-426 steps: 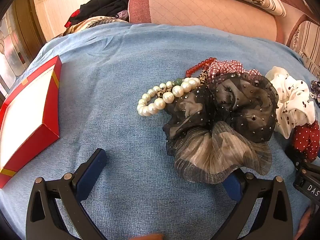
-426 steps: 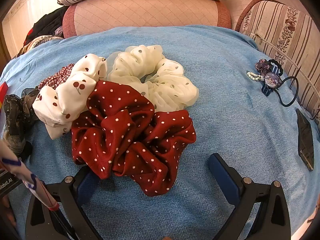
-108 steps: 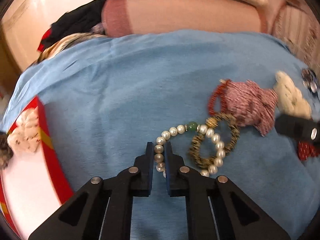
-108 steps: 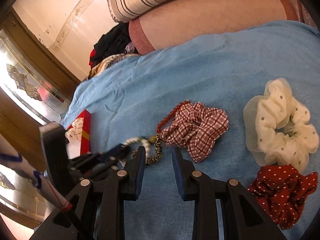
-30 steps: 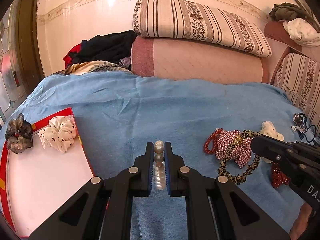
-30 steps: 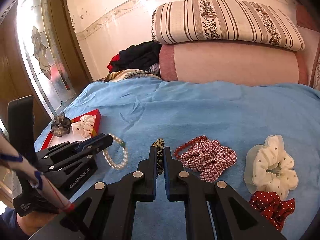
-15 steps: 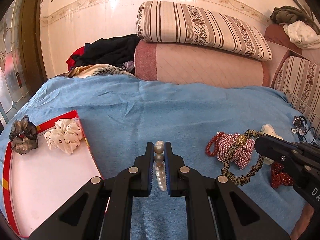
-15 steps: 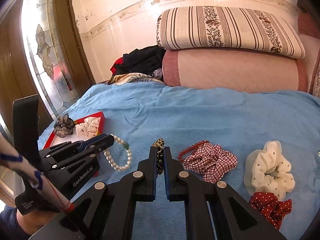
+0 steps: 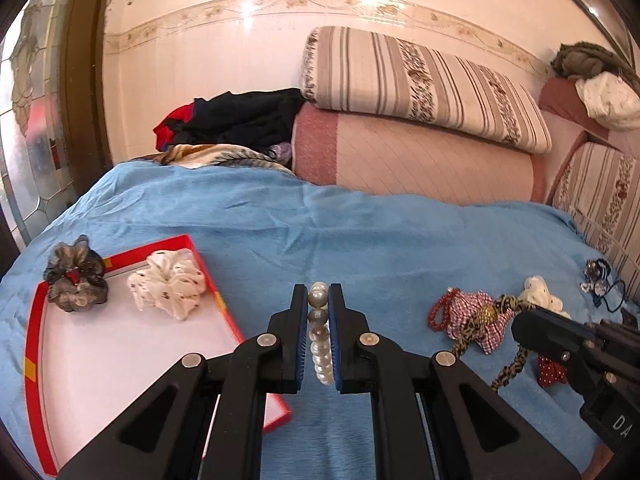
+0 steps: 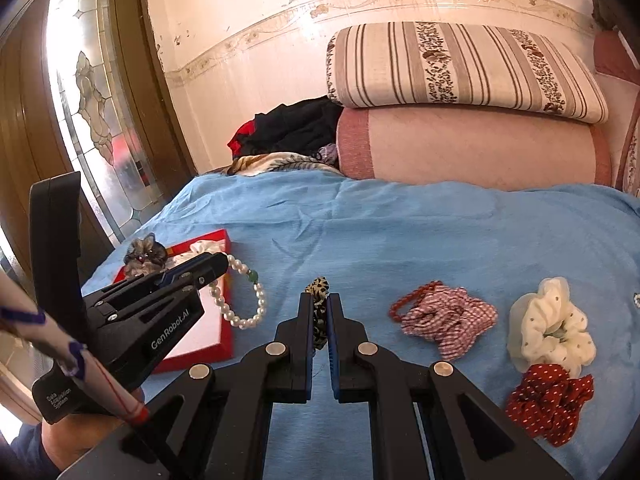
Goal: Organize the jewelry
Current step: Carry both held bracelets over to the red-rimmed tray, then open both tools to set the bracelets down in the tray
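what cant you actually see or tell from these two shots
- Pearl bracelet: in the left wrist view its lower loop is hidden between the left gripper fingers.
- Leopard band: in the right wrist view the right gripper covers most of it.
- Red box: cut off by the left wrist view's edge.
- Small hair ties: too small to identify.

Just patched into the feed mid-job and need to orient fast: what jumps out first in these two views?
Both grippers are lifted over the blue blanket with loads: the left gripper is shut on a pearl bracelet, the right gripper on a leopard-print band. At left, the red tray holds a grey scrunchie and a white spotted scrunchie; more scrunchies lie loose at right.
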Demonstrator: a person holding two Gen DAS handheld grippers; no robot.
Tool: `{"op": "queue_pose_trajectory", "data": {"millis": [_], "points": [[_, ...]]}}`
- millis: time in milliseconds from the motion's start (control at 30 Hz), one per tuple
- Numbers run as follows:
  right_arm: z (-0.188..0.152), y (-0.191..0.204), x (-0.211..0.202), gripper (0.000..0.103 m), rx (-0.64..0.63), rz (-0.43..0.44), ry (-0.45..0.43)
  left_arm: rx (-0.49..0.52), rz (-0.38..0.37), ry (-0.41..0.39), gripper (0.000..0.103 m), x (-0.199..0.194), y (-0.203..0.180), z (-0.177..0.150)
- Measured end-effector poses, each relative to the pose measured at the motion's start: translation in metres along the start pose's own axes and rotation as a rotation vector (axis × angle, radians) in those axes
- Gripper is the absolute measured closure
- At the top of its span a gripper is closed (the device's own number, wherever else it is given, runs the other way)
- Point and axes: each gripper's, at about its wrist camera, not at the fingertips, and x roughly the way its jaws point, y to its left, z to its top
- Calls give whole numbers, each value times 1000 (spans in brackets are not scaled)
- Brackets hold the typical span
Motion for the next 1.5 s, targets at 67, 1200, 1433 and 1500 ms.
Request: {"op": "queue_pose_trajectory", "data": {"millis": [67,1200,1433,1500], "points": [[4,11,1,96,-16,5,4,-20,4,-3,93,-4,10,2],[43,199,143,96,-175,264,187,-404,308,106,93,-4,235,-11],[42,215,174,96,-166,271,231,-400,343,129,93,2,240,-14],[41,216,180,96,-169,263,241,-398,354,146,93,6,240,-15]]}}
